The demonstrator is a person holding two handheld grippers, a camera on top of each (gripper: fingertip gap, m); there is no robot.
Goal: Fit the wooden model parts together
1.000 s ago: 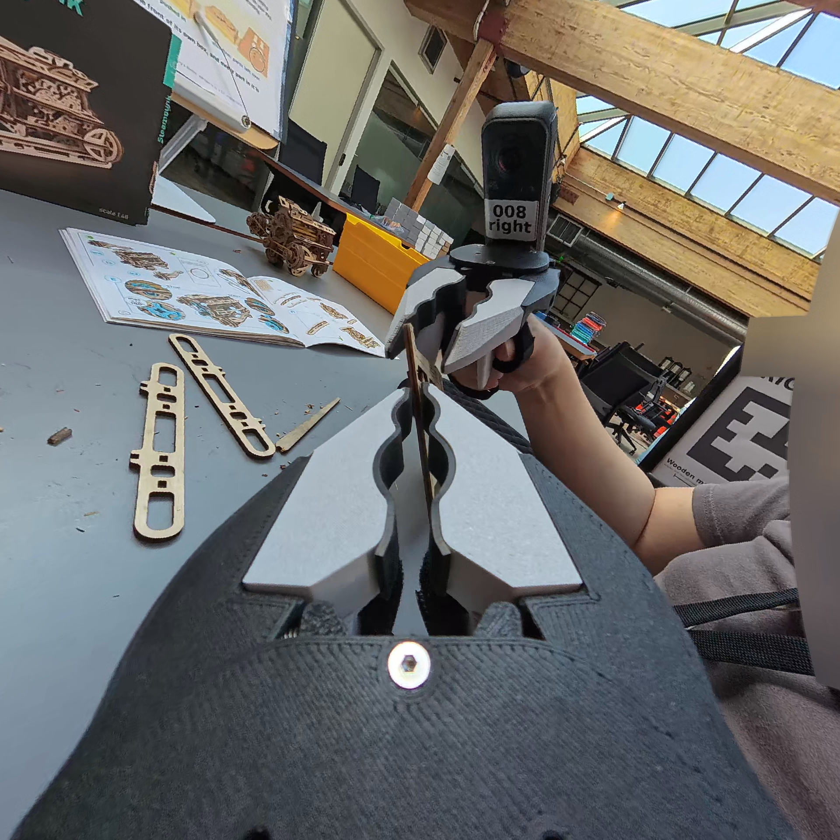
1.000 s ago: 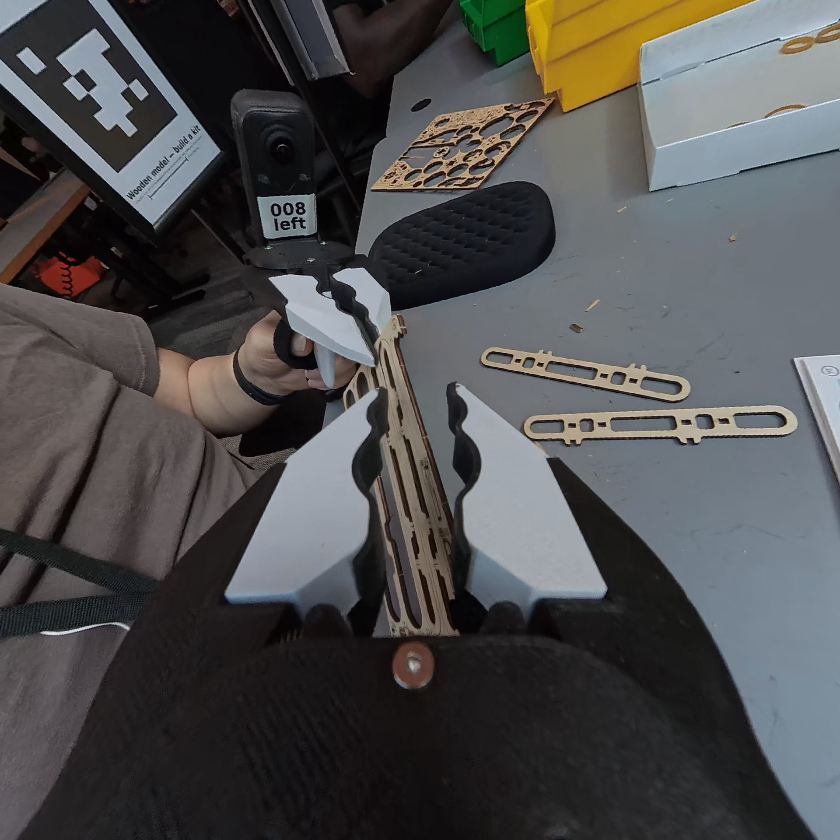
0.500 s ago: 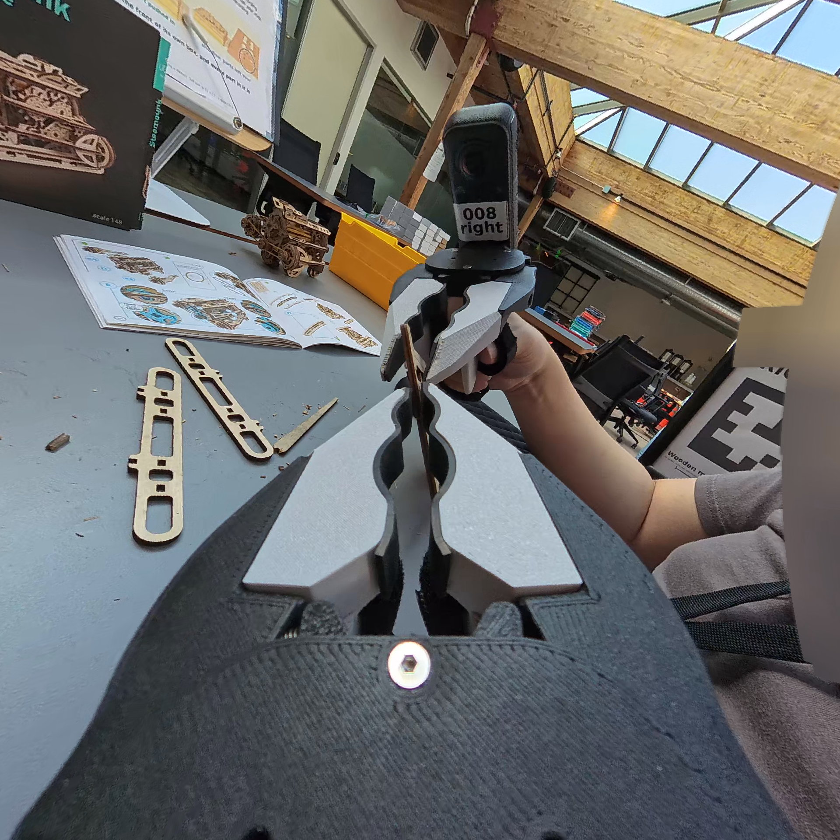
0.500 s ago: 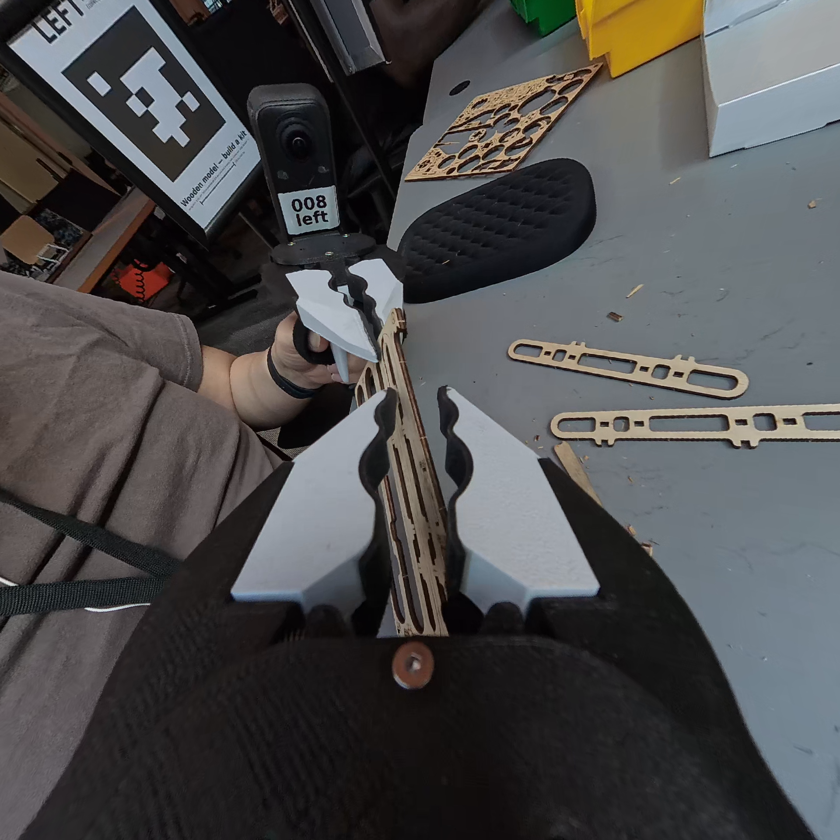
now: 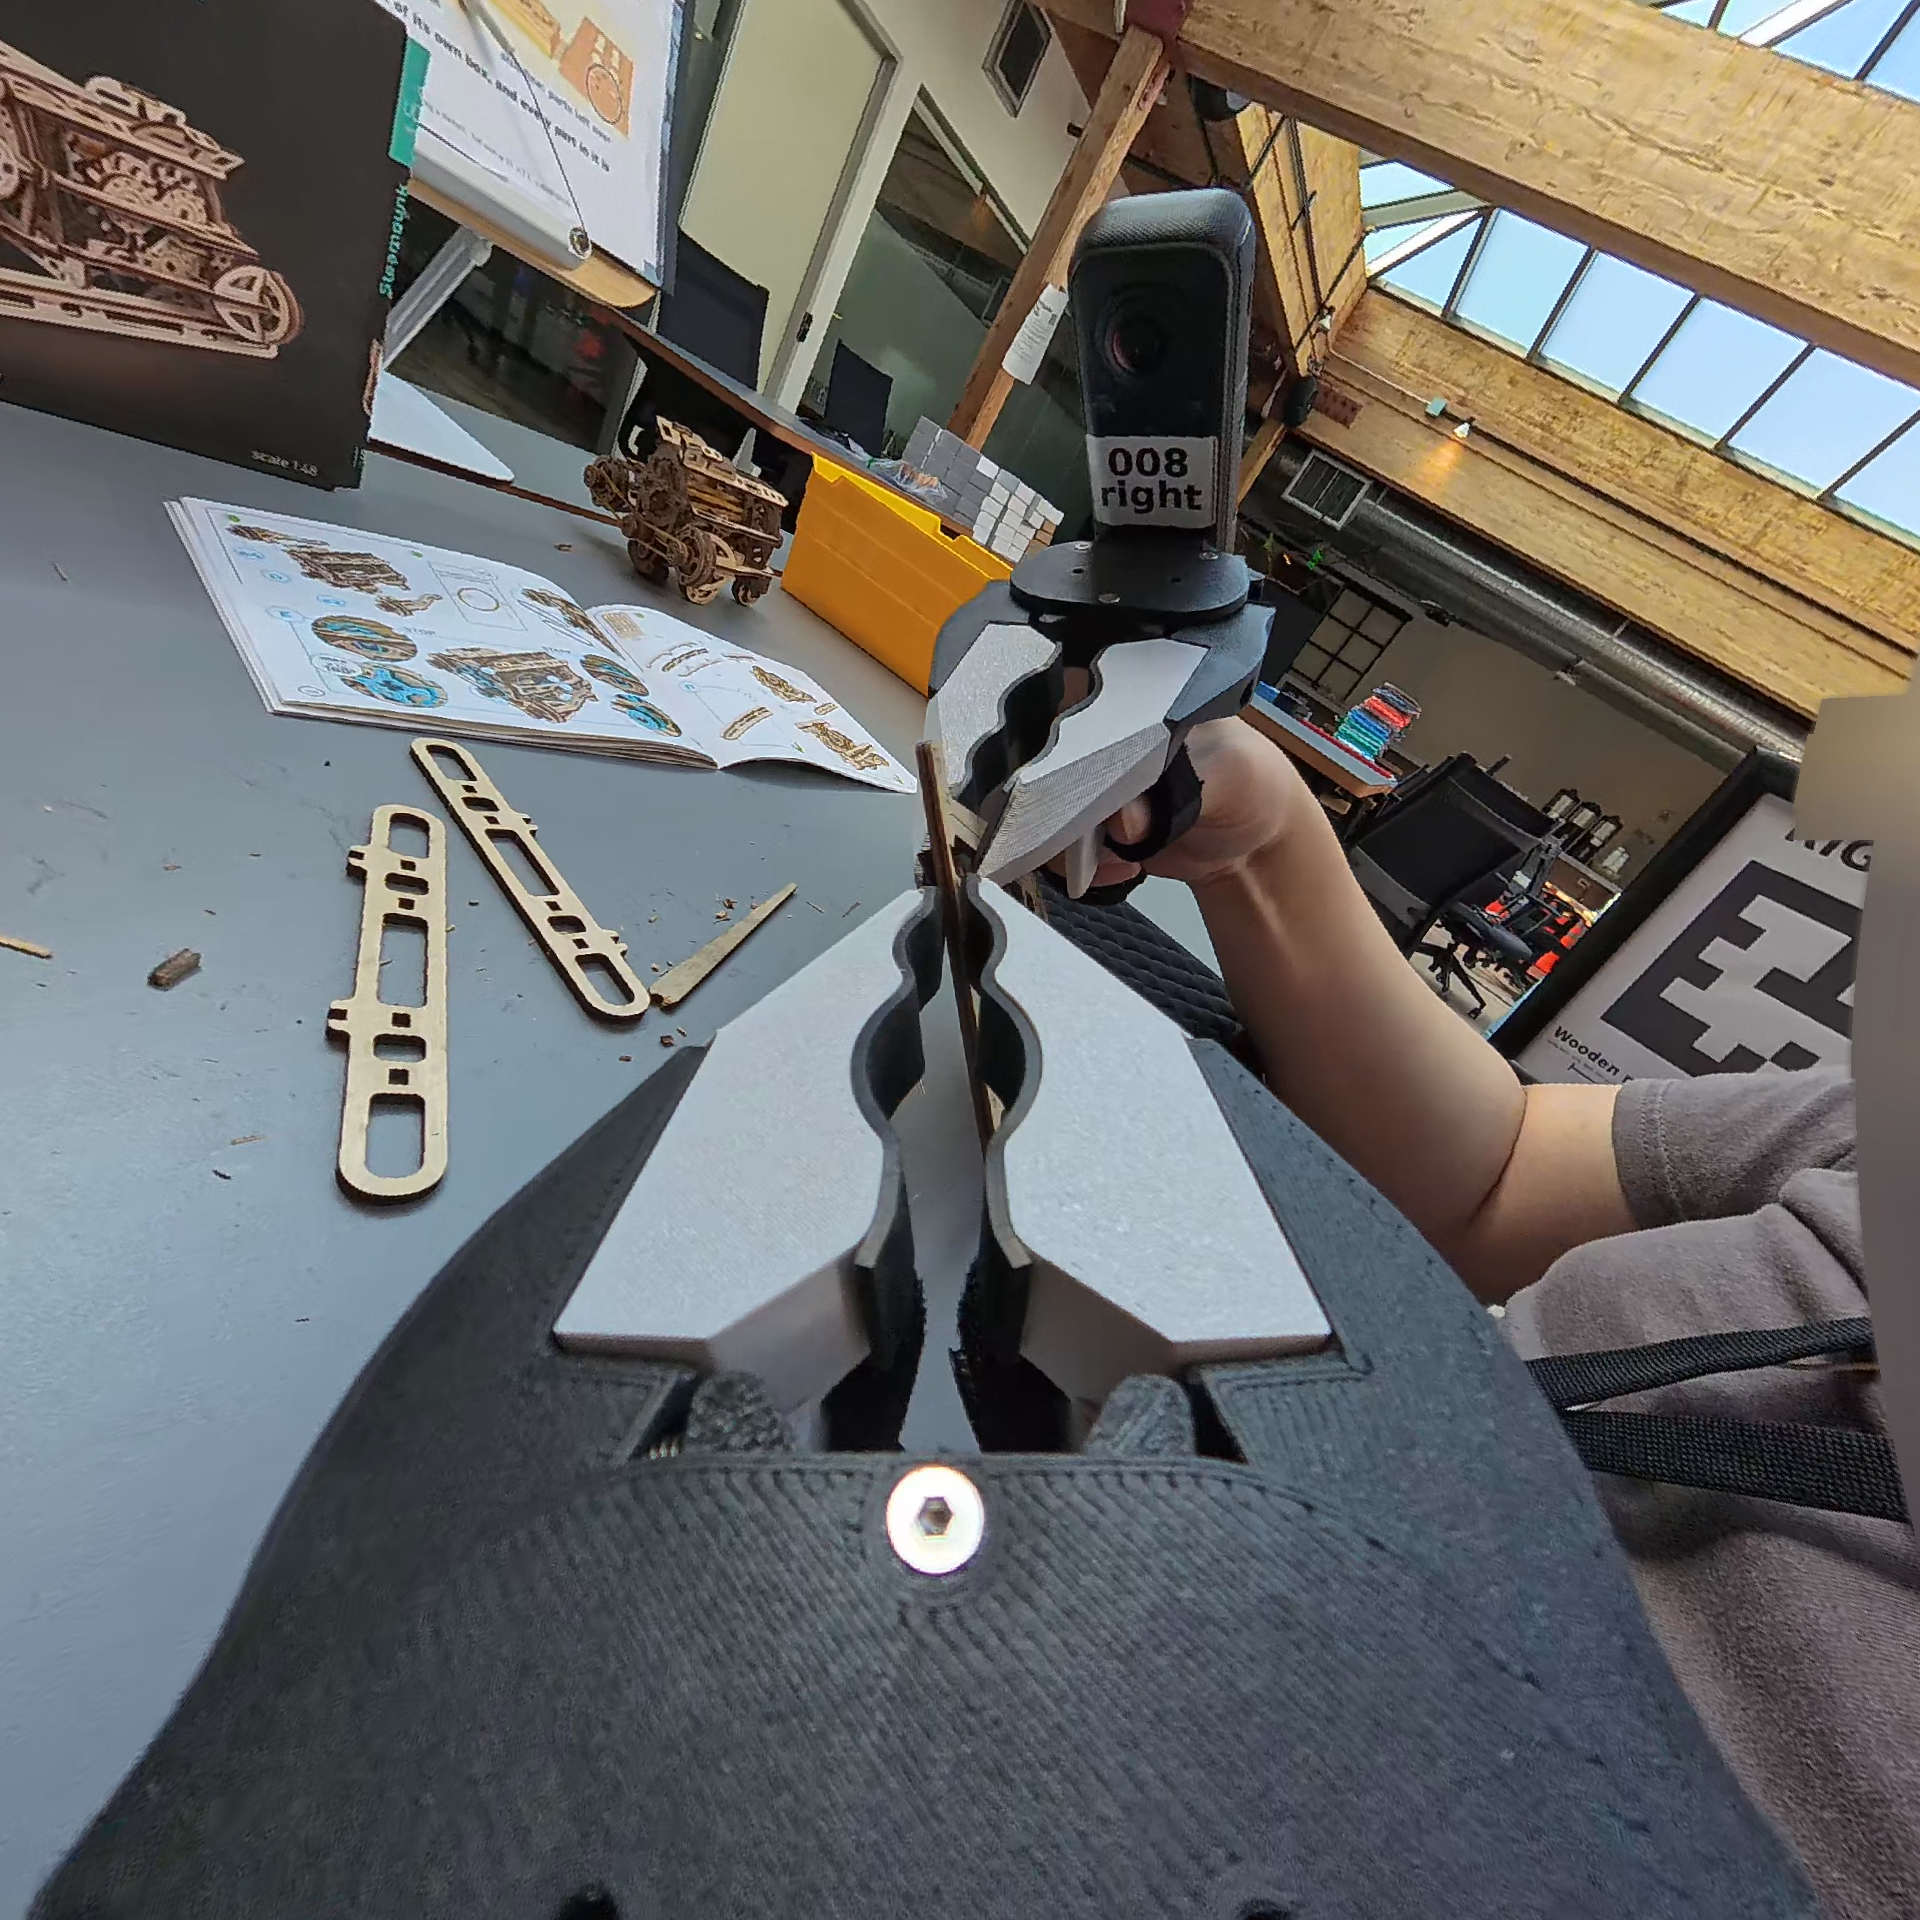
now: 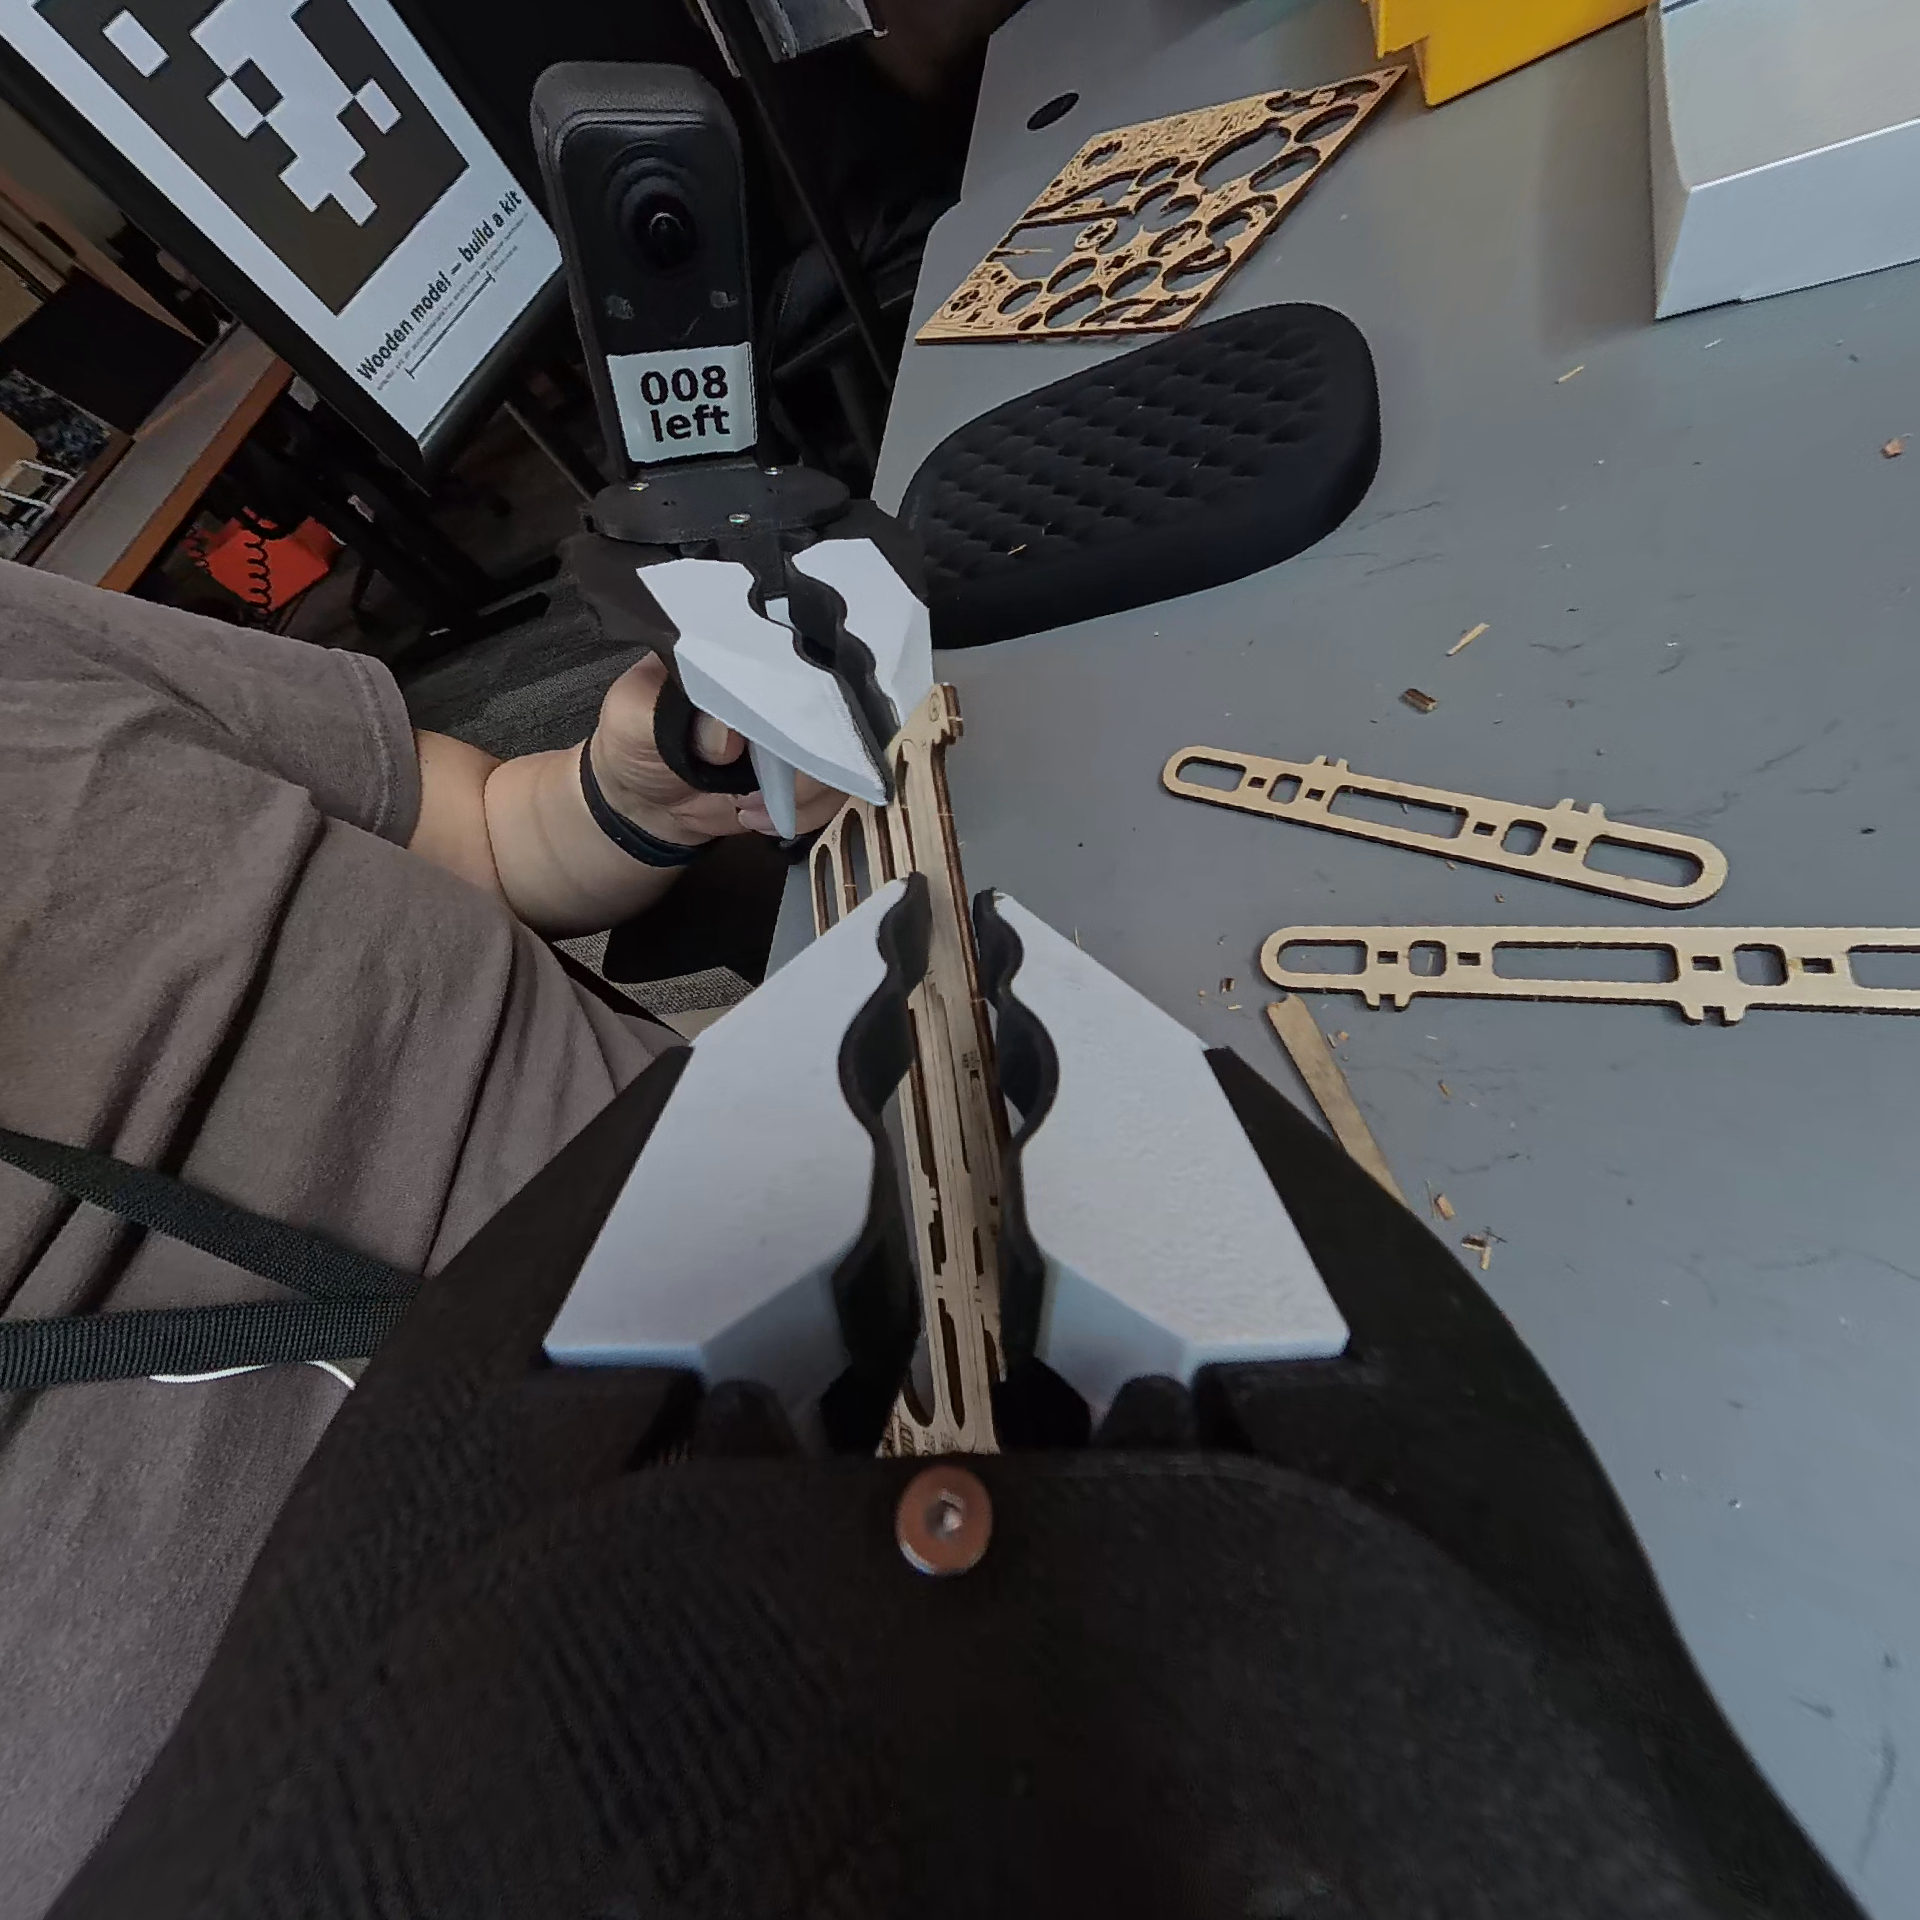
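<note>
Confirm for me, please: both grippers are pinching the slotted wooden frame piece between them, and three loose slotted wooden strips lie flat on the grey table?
Not quite: two loose slotted wooden strips lie on the grey table, as the right wrist view shows. Both the left gripper and right gripper do pinch the slotted wooden frame piece.

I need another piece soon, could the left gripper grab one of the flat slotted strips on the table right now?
Probably not: the left gripper is shut on the wooden part, though the strips lie unobstructed.

On the desk (image 5: 156,1247) we see two slotted strips (image 5: 395,997) lying side by side, the booklet (image 5: 499,634) behind them, the small model (image 5: 686,509) beyond it, and the padded rest (image 6: 1143,468) near the desk edge.
</note>
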